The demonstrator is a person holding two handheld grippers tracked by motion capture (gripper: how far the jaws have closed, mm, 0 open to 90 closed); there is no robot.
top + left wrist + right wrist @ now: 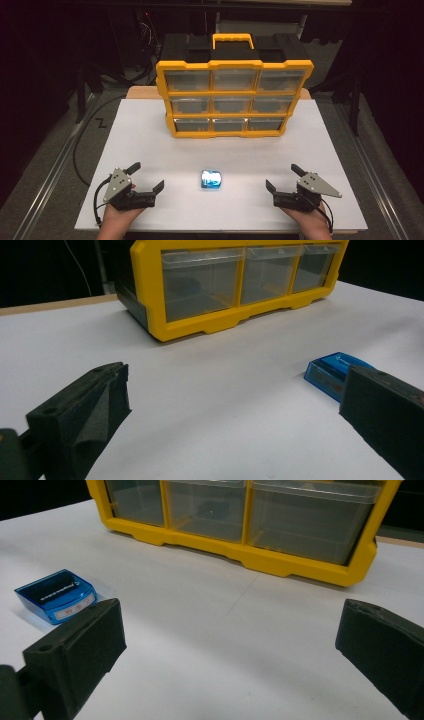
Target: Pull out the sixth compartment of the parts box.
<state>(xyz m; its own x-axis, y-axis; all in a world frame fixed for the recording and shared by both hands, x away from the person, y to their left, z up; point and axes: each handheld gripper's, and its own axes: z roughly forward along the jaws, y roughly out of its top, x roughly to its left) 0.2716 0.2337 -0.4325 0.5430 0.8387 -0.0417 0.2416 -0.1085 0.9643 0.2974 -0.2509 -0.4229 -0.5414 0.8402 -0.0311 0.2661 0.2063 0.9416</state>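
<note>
On the near edge of the white surface (150, 150) my left tool (149, 176) and right tool (283, 178) rest, jaws apart and empty. Midway between them, slightly ahead, lies the small blue box (212, 179), equally near both; beyond stands the yellow drawer organizer (232, 97).

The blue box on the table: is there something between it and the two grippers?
Nothing visible is in the way. The blue box lies alone on the white table, between the left gripper and the right gripper. Both are open, with bare table between each and the box. The yellow drawer organizer stands farther back.
</note>
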